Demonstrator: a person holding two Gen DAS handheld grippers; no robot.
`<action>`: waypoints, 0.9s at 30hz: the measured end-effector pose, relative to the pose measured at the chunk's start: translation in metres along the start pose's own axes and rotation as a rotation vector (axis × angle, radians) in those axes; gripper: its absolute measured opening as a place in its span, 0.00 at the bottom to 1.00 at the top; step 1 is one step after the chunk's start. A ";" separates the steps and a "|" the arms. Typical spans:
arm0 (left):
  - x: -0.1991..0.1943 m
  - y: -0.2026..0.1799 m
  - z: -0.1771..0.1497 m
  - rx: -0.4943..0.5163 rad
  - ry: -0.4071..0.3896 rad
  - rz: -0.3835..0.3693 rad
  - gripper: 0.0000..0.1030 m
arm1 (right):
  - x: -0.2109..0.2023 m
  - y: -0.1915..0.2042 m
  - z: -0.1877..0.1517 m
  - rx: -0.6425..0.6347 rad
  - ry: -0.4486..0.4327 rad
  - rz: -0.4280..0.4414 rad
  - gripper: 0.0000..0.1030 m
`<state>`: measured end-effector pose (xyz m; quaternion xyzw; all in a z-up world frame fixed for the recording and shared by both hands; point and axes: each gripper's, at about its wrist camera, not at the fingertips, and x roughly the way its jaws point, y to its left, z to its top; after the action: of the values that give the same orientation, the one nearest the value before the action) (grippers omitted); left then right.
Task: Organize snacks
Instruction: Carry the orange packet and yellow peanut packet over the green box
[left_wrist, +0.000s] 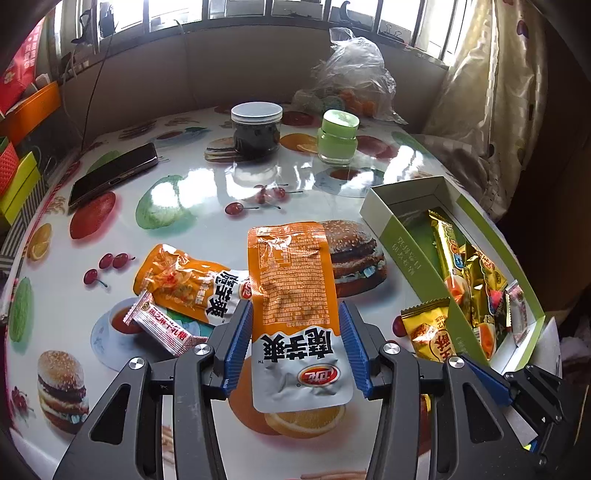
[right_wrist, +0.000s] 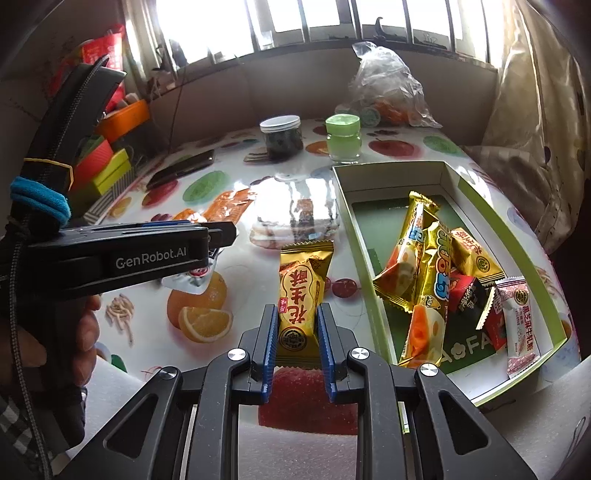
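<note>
My tabletop (left_wrist: 207, 184) is glossy, mirror-smooth printed plastic. Beside its matt cardboard box (right_wrist: 369, 258), my right claw (right_wrist: 297, 332) pinches shiny crinkled gold foil wrapper (right_wrist: 301, 280).

A snack pouch (left_wrist: 293, 314) sits between the pads of the left claw (left_wrist: 295, 339), lifted above the table (left_wrist: 207, 184), with a second pouch (left_wrist: 188, 284) and a small candy packet (left_wrist: 162, 325) lying on the table just to that claw's left. Beyond it stand two jars (left_wrist: 256, 127), a phone (left_wrist: 112, 173) farther left. To its right lies an open box (right_wrist: 480, 206) holding several wrapped snacks (right_wrist: 436, 280); the right claw (right_wrist: 297, 332), left of the box, grips a peanut-candy packet (right_wrist: 301, 291).
</note>
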<state>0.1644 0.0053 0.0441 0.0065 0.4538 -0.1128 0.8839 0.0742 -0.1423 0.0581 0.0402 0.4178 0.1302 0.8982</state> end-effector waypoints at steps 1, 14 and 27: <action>-0.002 0.001 0.000 -0.003 -0.002 0.001 0.47 | 0.000 0.000 0.001 -0.001 -0.001 -0.001 0.19; -0.019 0.007 -0.001 -0.019 -0.036 -0.011 0.47 | -0.010 0.006 0.005 -0.014 -0.030 0.000 0.19; -0.036 0.004 0.007 -0.019 -0.069 -0.033 0.47 | -0.026 0.003 0.014 -0.017 -0.072 -0.014 0.19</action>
<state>0.1505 0.0148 0.0766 -0.0133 0.4240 -0.1234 0.8971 0.0684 -0.1460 0.0874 0.0344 0.3842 0.1259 0.9140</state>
